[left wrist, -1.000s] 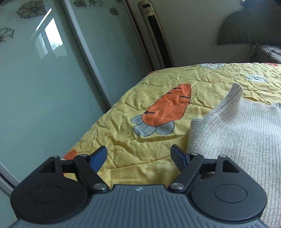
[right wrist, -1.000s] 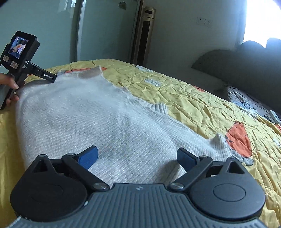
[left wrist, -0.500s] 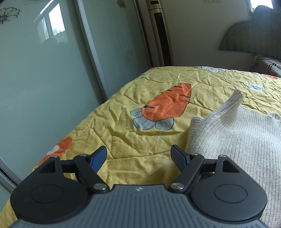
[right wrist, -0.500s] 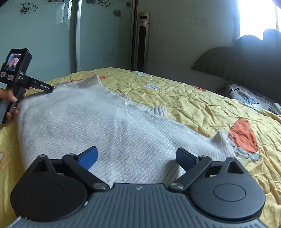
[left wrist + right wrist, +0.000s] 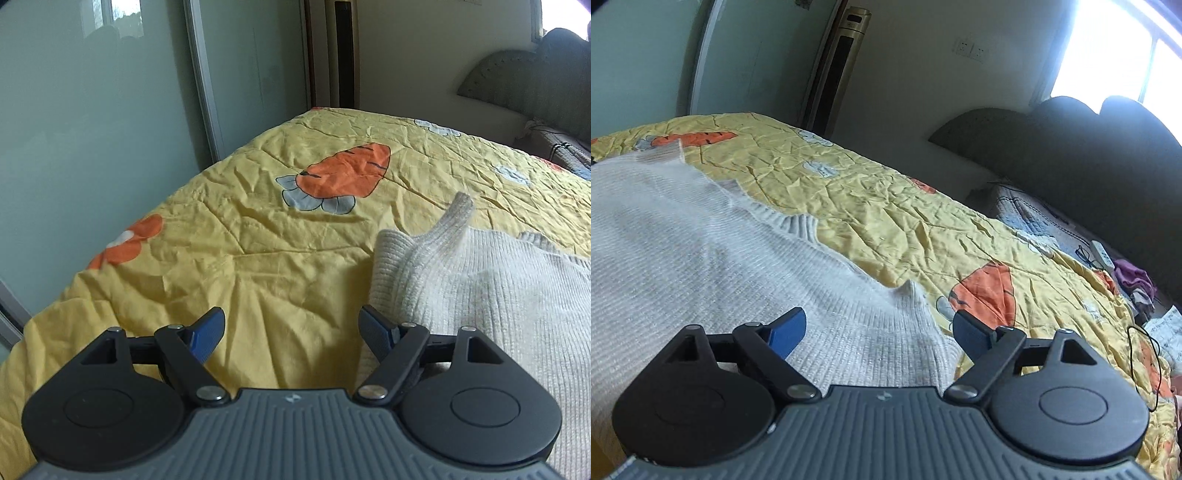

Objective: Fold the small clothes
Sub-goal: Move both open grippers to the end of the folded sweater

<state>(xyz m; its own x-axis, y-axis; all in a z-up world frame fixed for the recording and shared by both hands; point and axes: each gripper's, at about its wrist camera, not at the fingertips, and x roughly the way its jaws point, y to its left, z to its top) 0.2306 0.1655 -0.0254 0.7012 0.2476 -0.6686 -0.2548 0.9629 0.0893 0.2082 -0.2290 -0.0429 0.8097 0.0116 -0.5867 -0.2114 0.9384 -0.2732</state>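
Both grippers spread and empty over a sweater that looks unfolded.

Left gripper [image 5: 291, 334] hangs with jaws wide apart over the yellow bedspread [image 5: 229, 266], its right finger just at the edge of the cream knit sweater [image 5: 480, 295]; right gripper [image 5: 879, 328] is likewise spread, holding nothing, above the sweater's [image 5: 701, 258] other side. The garment lies spread across the bed, ribbed corners sticking up, no crease or doubled layer visible. Judging by this, folding has hardly begun: both edges are yet to be gripped and brought over.

R gripper [image 5: 877, 326] wide apart, empty, over white sweater [image 5: 701, 251] edge on yellow quilt [image 5: 886, 206].
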